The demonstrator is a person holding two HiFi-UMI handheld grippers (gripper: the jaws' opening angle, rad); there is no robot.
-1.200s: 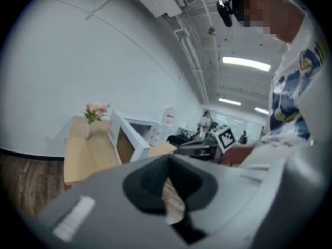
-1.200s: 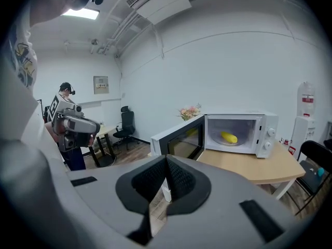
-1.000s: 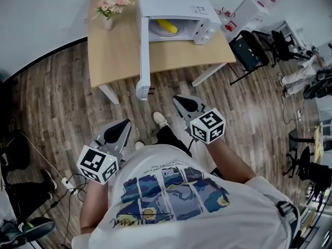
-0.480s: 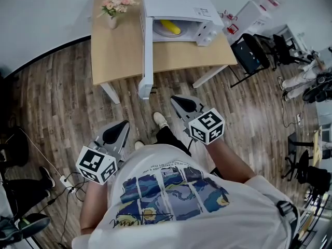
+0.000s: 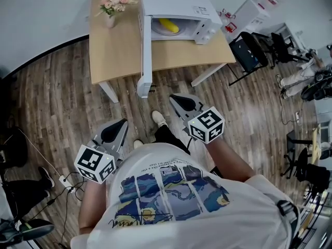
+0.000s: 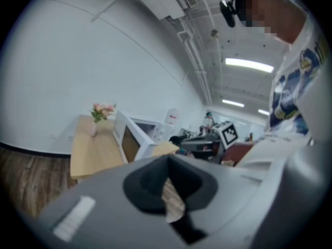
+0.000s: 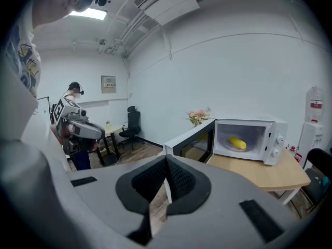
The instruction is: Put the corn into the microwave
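The yellow corn (image 5: 167,25) lies on the turntable inside the white microwave (image 5: 176,4), whose door (image 5: 145,45) hangs wide open toward me. In the right gripper view the corn (image 7: 237,143) shows through the open cavity. I stand back from the table, both grippers held close to my body over the wooden floor. The left gripper (image 5: 120,124) is shut and empty, its pads (image 6: 155,183) meeting at the tip. My right gripper (image 5: 175,98) is also shut with nothing in it, and points toward the microwave (image 7: 270,126).
The microwave stands on a light wooden table (image 5: 116,51) with a vase of pink flowers (image 5: 114,4) at its far left corner. Black office chairs (image 5: 249,51) stand to the right of the table. Cables lie on the floor at lower left.
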